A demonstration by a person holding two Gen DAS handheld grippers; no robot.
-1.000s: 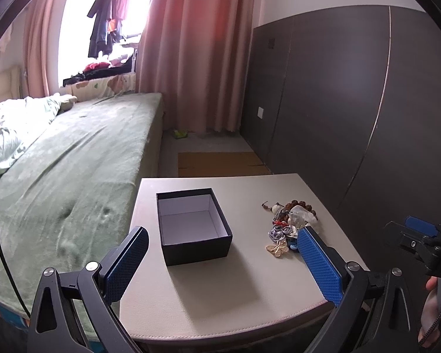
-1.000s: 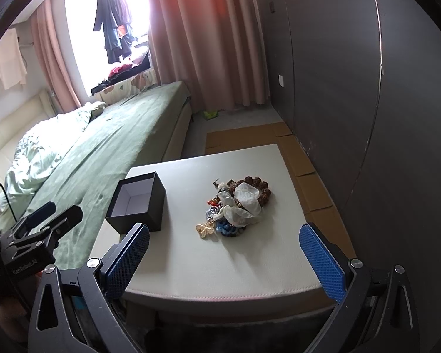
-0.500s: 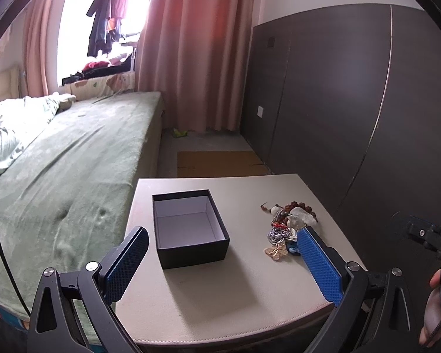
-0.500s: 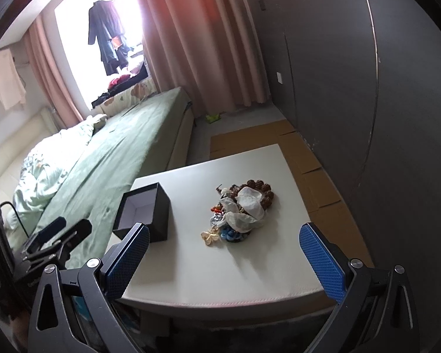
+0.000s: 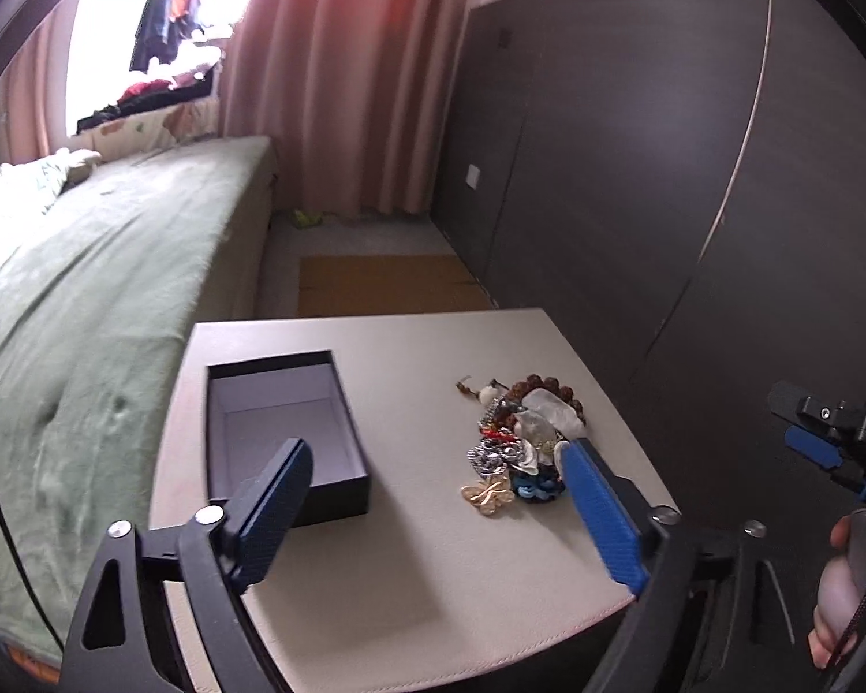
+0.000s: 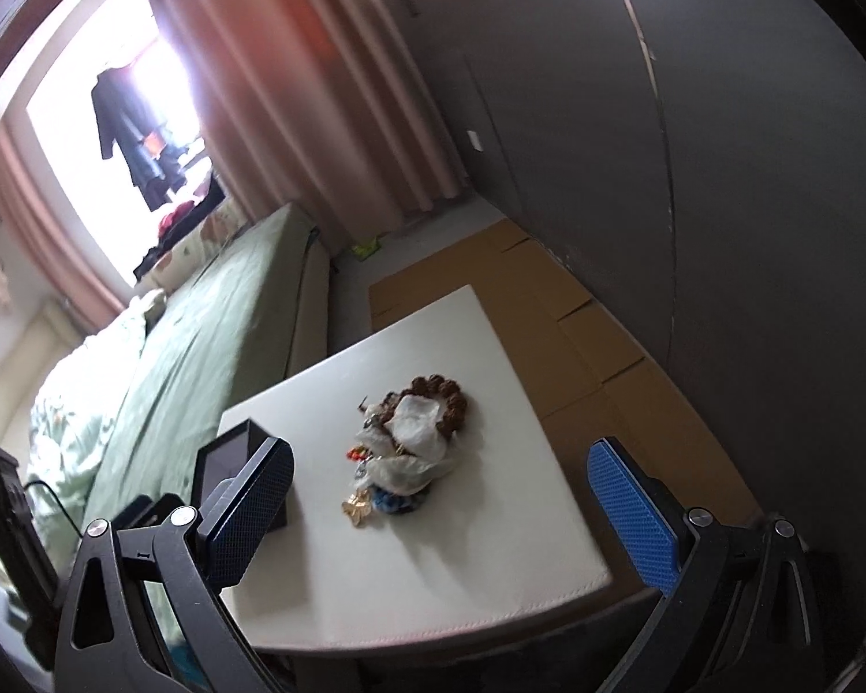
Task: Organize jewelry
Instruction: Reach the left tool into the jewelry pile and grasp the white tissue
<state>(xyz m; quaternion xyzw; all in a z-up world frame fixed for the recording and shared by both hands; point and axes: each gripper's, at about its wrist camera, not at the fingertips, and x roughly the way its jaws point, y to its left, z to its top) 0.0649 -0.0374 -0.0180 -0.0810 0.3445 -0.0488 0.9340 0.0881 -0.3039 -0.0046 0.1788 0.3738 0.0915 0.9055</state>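
Note:
An open black box (image 5: 283, 433) with a pale empty inside stands on the left of a beige table (image 5: 410, 566); it also shows in the right wrist view (image 6: 231, 456). A heap of jewelry (image 5: 519, 444) lies to its right, with a brown bead bracelet, clear bags, a silver piece and a gold butterfly; it also shows in the right wrist view (image 6: 407, 450). My left gripper (image 5: 433, 502) is open and empty above the table's near part. My right gripper (image 6: 439, 496) is open and empty near the table's front edge, and shows at the right in the left wrist view (image 5: 831, 439).
A bed (image 5: 86, 300) with a green cover runs along the table's left side. A dark wall of panels (image 5: 664, 185) stands to the right. Flat cardboard (image 6: 577, 335) lies on the floor beyond the table. Pink curtains (image 5: 346, 75) hang at the back.
Both grippers have moved closer to the table and tilted. The box and the jewelry heap look larger and have not moved on the table.

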